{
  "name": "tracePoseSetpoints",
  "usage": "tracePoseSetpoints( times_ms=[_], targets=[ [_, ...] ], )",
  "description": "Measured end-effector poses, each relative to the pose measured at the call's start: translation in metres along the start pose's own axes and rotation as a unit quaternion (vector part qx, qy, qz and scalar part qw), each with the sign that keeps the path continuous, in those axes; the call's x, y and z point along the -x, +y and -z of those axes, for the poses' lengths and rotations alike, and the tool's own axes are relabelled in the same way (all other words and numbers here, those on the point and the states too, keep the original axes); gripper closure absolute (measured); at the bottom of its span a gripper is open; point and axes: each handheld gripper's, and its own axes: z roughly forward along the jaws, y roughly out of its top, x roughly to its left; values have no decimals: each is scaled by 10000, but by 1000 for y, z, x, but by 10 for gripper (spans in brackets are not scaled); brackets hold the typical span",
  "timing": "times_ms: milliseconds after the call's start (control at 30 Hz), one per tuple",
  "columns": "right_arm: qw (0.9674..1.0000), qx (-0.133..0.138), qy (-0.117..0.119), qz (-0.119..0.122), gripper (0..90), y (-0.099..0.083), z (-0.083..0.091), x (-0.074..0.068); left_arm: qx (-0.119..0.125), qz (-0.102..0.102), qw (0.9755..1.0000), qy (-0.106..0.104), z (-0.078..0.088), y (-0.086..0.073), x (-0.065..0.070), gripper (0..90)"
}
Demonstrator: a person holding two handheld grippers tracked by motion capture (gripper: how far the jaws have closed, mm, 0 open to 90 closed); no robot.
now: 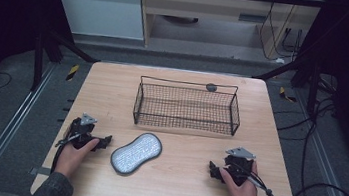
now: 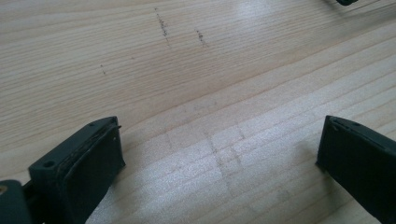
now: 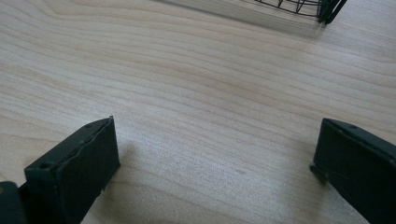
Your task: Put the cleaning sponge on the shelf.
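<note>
A silver-grey, peanut-shaped sponge (image 1: 136, 153) lies flat on the wooden table (image 1: 171, 188), between the two hands. A black wire basket (image 1: 186, 107) stands behind it at mid-table with nothing visible inside. My left gripper (image 1: 105, 141) rests on the table just left of the sponge, held by a hand, and its jaws stand wide apart over bare wood (image 2: 219, 140). My right gripper (image 1: 212, 169) sits near the right front of the table, also open, with bare wood between its jaws (image 3: 215, 149). The basket's corner (image 3: 327, 9) shows at the top of the right gripper view.
Cables trail from both grippers toward the front edge. The table's edges drop off to a dark floor with metal rails on both sides. Bare wood lies in front of the basket and around the sponge.
</note>
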Motion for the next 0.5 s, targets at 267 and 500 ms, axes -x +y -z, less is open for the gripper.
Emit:
tracePoseSetpoints(
  times_ms=[267, 500],
  targets=[
    [10000, -10, 55, 72, 4, -2, 2, 1, -275, -215, 9994, -55, 5, 11, 1, 33],
    [10000, -12, 57, 57, 3, -2, 2, 1, -118, -510, 9985, -183, 27, 37, 14, 30]
  ],
)
